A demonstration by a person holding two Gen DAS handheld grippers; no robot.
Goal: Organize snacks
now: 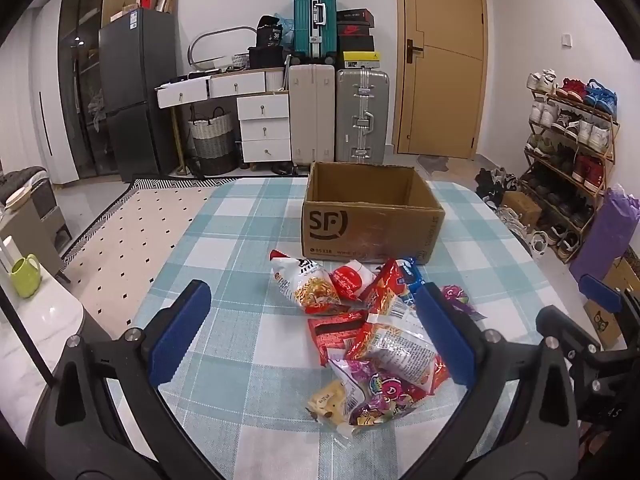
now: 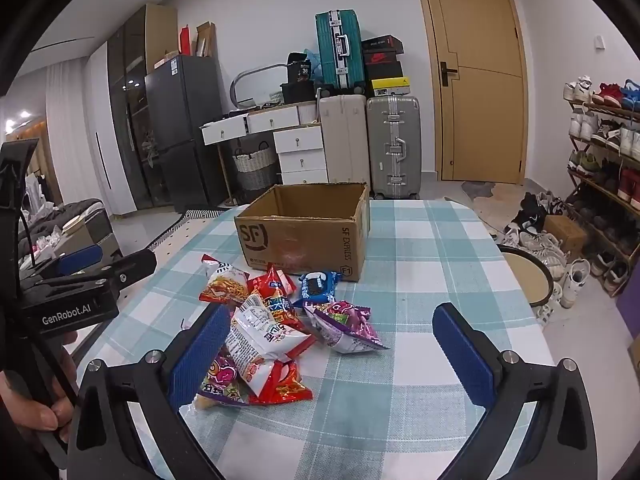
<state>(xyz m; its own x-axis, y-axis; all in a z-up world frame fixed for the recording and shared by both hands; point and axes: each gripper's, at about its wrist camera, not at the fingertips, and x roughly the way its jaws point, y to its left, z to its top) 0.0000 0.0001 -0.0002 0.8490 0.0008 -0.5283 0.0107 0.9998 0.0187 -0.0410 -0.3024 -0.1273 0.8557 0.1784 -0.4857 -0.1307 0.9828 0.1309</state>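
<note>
Snack packets heaped on the checked desk (image 1: pixel 240 216)

Both the left tongs (image 1: pixel 316 320) and right tongs (image 2: pixel 332 340) are held spread wide and empty above the snack pile (image 1: pixel 360 332), which lies just before the open cardboard box (image 1: pixel 372 216).

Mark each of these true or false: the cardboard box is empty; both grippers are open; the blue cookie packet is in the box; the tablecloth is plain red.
1. The open brown cardboard box holds no snacks where its inside shows. True.
2. The left gripper and the right gripper are both open, holding nothing. True.
3. The blue cookie packet lies inside the box. False: it lies on the table in front of the box.
4. The tablecloth is plain red. False: it is a teal and white check.
</note>
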